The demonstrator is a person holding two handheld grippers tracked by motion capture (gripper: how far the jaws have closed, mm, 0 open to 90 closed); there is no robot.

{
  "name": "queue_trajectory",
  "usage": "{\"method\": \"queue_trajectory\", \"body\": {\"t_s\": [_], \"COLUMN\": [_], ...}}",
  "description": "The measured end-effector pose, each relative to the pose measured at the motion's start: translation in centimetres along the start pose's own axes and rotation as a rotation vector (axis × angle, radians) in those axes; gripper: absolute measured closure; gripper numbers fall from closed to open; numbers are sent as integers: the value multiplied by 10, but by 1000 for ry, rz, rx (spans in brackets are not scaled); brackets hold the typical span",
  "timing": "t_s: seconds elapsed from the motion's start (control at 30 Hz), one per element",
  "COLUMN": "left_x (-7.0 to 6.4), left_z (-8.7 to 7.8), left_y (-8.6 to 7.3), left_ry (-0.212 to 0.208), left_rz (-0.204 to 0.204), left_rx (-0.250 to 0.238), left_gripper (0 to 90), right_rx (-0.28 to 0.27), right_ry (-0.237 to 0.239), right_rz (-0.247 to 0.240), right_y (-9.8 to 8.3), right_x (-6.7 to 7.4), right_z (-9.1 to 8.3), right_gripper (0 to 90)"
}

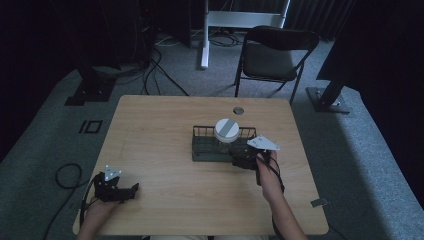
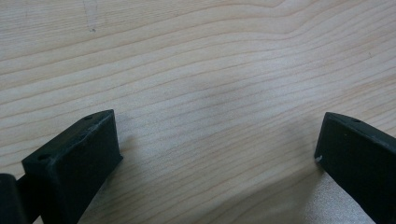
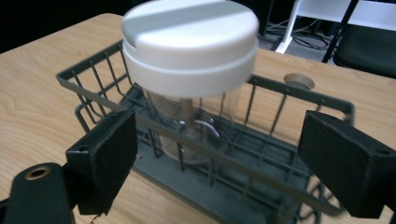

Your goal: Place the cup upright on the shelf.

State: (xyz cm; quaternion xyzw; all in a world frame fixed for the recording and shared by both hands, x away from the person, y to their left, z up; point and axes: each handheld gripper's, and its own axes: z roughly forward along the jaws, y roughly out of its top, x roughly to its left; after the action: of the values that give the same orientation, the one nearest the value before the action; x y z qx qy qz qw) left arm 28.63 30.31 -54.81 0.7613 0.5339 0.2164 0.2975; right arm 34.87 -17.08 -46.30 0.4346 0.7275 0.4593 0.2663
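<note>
A clear glass jar (image 3: 187, 126) with a broad white lid (image 1: 227, 129) (image 3: 190, 39) stands upright inside a dark wire basket (image 1: 202, 150) (image 3: 299, 95) near the middle of the wooden table. My right gripper (image 1: 239, 161) (image 3: 217, 158) is open at the basket's near right edge, its jaws spread wide on either side of the jar without touching it. My left gripper (image 1: 131, 192) (image 2: 217, 149) rests low at the table's front left, open, with bare wood between its jaws.
A round grommet hole (image 1: 238, 110) (image 3: 299, 81) lies in the table behind the basket. A black folding chair (image 1: 272, 55) stands beyond the far edge, with cables and stand bases on the grey carpet around it.
</note>
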Motion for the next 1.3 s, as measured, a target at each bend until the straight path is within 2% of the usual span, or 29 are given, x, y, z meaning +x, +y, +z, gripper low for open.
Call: {"method": "queue_trajectory", "body": {"t_s": [0.33, 0.47, 0.5, 0.57, 0.87, 0.9, 1.0, 1.3], "left_x": [0, 0, 0, 0, 0, 0, 0, 0], "left_z": [0, 0, 0, 0, 0, 0, 0, 0], "left_y": [0, 0, 0, 0, 0, 0, 0, 0], "left_ry": [1, 1, 1, 1, 1, 1, 1, 1], "left_rz": [-2, -2, -2, -2, -2, -2, -2, -2], "left_rx": [0, 0, 0, 0, 0, 0, 0, 0], "left_gripper": [1, 1, 1, 1, 1, 1, 1, 1], "right_rx": [15, 20, 19, 21, 31, 44, 61, 101], "right_ry": [-8, 2, 20, 27, -19, -28, -43, -70], "right_rz": [12, 7, 8, 7, 45, 54, 63, 67], "right_y": [-17, -22, -27, -30, -45, -51, -56, -68], "right_x": [-14, -19, -23, -27, -44, -50, -55, -67], "right_z": [-14, -17, -20, -22, -27, -27, -27, -25], "right_gripper": [129, 129, 129, 129, 129, 129, 133, 133]}}
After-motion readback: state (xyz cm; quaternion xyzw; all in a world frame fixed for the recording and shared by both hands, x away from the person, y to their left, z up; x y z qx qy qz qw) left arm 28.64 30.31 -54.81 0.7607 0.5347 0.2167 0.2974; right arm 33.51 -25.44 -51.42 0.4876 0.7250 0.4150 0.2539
